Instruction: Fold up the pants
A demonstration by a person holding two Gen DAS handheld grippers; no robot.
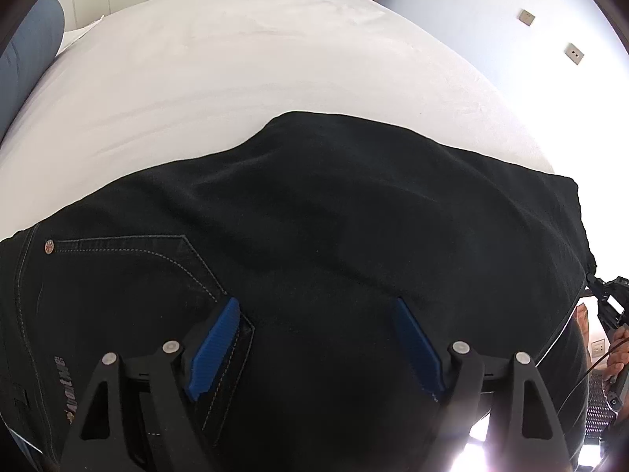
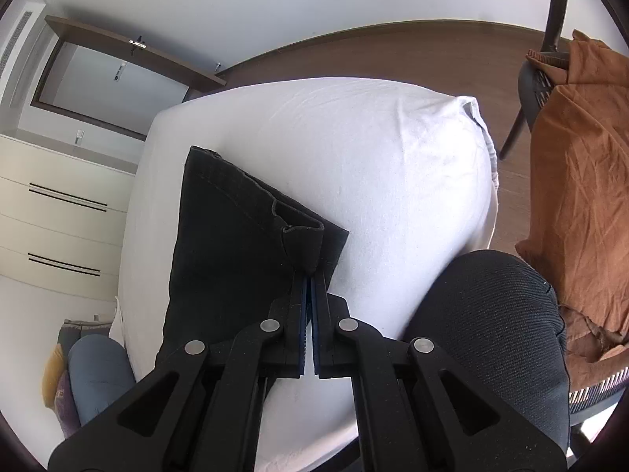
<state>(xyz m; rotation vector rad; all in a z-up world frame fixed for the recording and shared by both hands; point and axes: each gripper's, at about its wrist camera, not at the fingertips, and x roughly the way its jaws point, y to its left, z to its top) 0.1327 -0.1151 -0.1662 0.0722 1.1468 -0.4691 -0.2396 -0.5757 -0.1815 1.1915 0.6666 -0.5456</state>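
Observation:
Black jeans (image 1: 314, 212) lie flat on a white bed (image 1: 236, 59), filling the lower half of the left wrist view; a back pocket with pale stitching is at the lower left. My left gripper (image 1: 316, 306) is open, its blue pads (image 1: 214, 350) spread over the cloth near the pocket and holding nothing. In the right wrist view the leg ends of the jeans (image 2: 236, 236) lie on the bed (image 2: 373, 157). My right gripper (image 2: 309, 275) is shut on the near hem corner of the jeans.
White drawers (image 2: 59, 204) and a doorway (image 2: 106, 82) stand beyond the bed on the left. A chair draped with orange cloth (image 2: 582, 165) stands on the wooden floor at the right. A dark-clothed knee (image 2: 491, 314) is at the bed's near edge. Cushions (image 2: 90, 369) lie lower left.

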